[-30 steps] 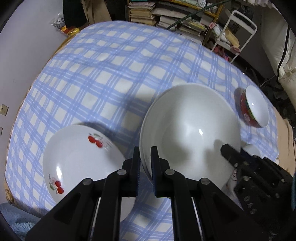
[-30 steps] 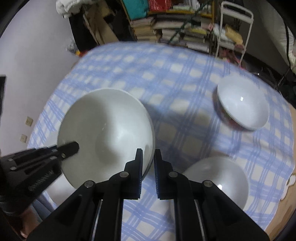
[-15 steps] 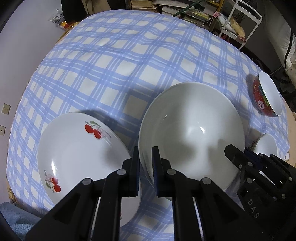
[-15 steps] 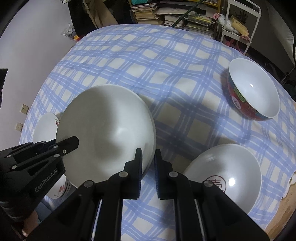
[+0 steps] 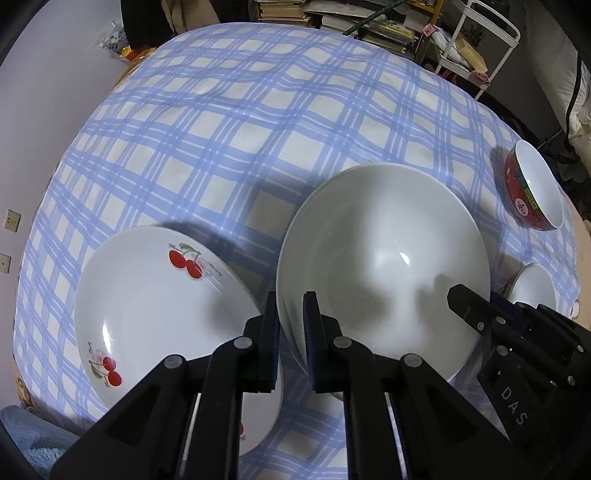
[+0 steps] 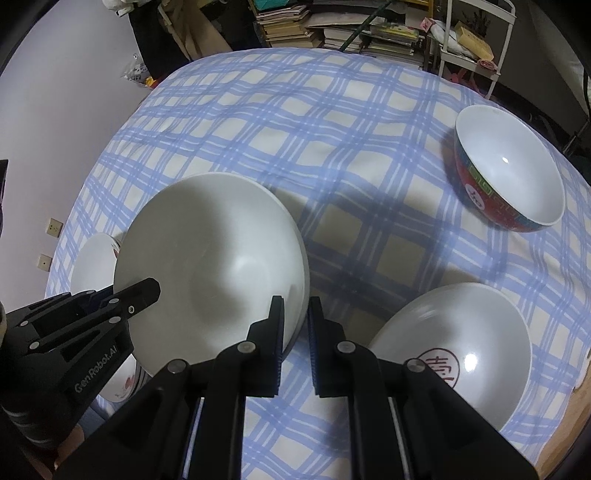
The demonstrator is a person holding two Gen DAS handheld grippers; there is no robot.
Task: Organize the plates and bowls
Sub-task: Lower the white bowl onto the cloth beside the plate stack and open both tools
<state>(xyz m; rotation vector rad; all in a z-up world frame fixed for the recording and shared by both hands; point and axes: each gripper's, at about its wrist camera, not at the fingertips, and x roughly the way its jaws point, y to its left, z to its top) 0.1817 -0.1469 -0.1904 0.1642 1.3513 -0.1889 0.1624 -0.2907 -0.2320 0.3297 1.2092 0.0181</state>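
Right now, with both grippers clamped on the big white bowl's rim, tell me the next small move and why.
Probably carry the big white bowl level toward the cherry plate and lower it on. The left gripper and right gripper pinch opposite rims, the bowl casts a shadow on the checked tablecloth, and that plate lies bare beside it.

Looks like somebody's lived-in home, probably a dining corner: a round table under a blue-and-white checked tablecloth (image 5: 258, 122), messy stacks of books and papers (image 6: 295, 26) piled behind it, a white metal-frame trolley (image 6: 476, 44) crammed with stuff, and beige wall sockets (image 6: 54, 227) on the plain pale wall.
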